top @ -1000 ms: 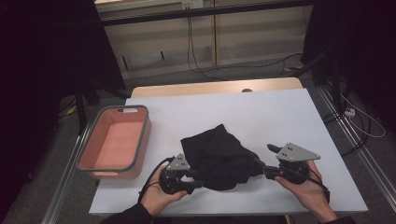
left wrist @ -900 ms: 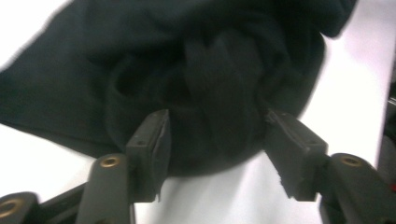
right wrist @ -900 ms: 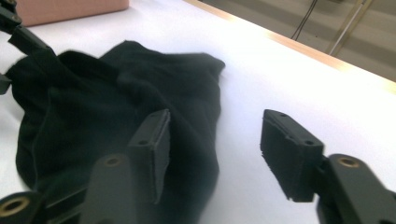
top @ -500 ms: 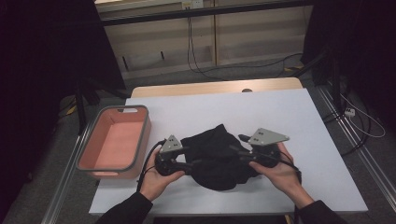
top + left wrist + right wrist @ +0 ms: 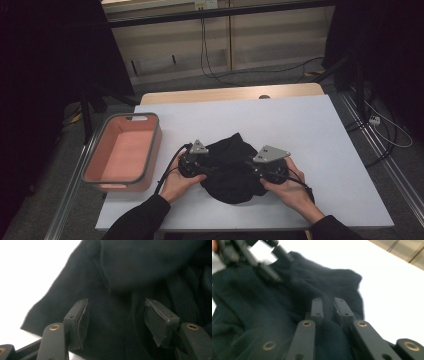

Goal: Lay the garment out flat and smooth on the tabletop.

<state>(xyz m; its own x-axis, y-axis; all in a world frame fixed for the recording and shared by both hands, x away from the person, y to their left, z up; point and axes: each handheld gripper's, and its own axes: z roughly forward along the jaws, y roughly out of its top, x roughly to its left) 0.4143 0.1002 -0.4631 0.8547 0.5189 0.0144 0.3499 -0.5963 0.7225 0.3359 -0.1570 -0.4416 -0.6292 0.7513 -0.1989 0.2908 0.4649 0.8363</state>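
- Cloth (image 5: 231, 167): black, crumpled heap on the white table (image 5: 320, 135), toward the table's 6 o'clock edge and midway across; folds and ridges in both gripper views (image 5: 140, 272) (image 5: 262, 307).
- Left gripper (image 5: 200, 169): at the cloth's 9 o'clock side, held in the left hand (image 5: 179, 181); grey plate on top, black cable looping off toward 7 o'clock. In its own view (image 5: 116, 322) the jaws stand wide apart, pads on either side of a stretch of cloth, nothing pinched between them.
- Right gripper (image 5: 254, 170): at the cloth's 3 o'clock side, held in the right hand (image 5: 290, 190); grey plate on top. In its own view (image 5: 328, 308) the jaws stand narrow, a raised fold of cloth caught between the pads.
- Same view also shows the left gripper (image 5: 265, 262) at 11 o'clock, blurred, over the far part of the cloth.
- Bin (image 5: 150, 150): pink, grey-rimmed, at the table's 9 o'clock edge, well apart from the cloth.
- Sleeves: dark, entering from 6 o'clock in the high view.
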